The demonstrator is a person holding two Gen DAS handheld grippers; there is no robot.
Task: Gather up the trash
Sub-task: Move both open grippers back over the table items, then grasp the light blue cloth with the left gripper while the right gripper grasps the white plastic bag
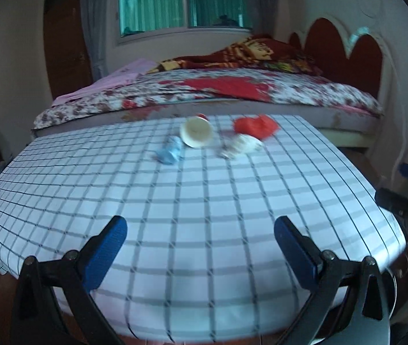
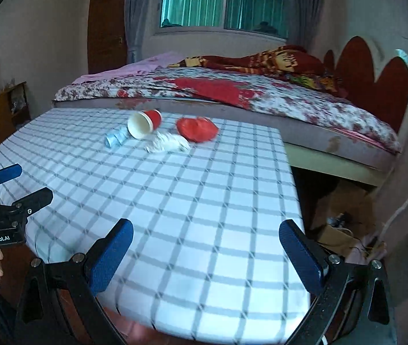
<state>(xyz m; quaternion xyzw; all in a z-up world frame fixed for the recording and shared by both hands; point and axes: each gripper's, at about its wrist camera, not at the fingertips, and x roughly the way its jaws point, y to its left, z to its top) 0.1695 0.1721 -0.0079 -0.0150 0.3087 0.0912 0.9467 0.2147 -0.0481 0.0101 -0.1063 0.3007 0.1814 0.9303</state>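
Your left gripper (image 1: 199, 238) has its blue-padded fingers (image 1: 109, 247) spread wide with nothing between them, hanging over the near edge of the checked tablecloth (image 1: 204, 201); your right gripper (image 2: 205, 243) is spread just as wide, also holding nothing, above the near right part of the same cloth. In the right wrist view your left gripper shows again at the left border, fingers parted, beside the table's left edge. Out past both sets of fingers, well apart from them, the trash sits in a loose cluster near the far side of the table: a red paper cup (image 2: 144, 124) lying on its side with its pale open mouth turned towards you, a small crumpled light-blue piece (image 2: 114, 139) just beside its left, a crumpled white wad (image 2: 168, 143) in front of and to the right of the cup (the left view is blurred here, so whether it touches the cup you cannot tell), and a crumpled red piece (image 2: 196, 128) behind the white wad, seemingly touching it. In the left wrist view the same cup (image 1: 196, 131), blue piece (image 1: 170, 151), white wad (image 1: 241, 145) and red piece (image 1: 255, 126) appear smeared. Beyond the table lies a bed (image 2: 232, 95) with a floral cover, and a window (image 2: 221, 3) sits on the back wall.
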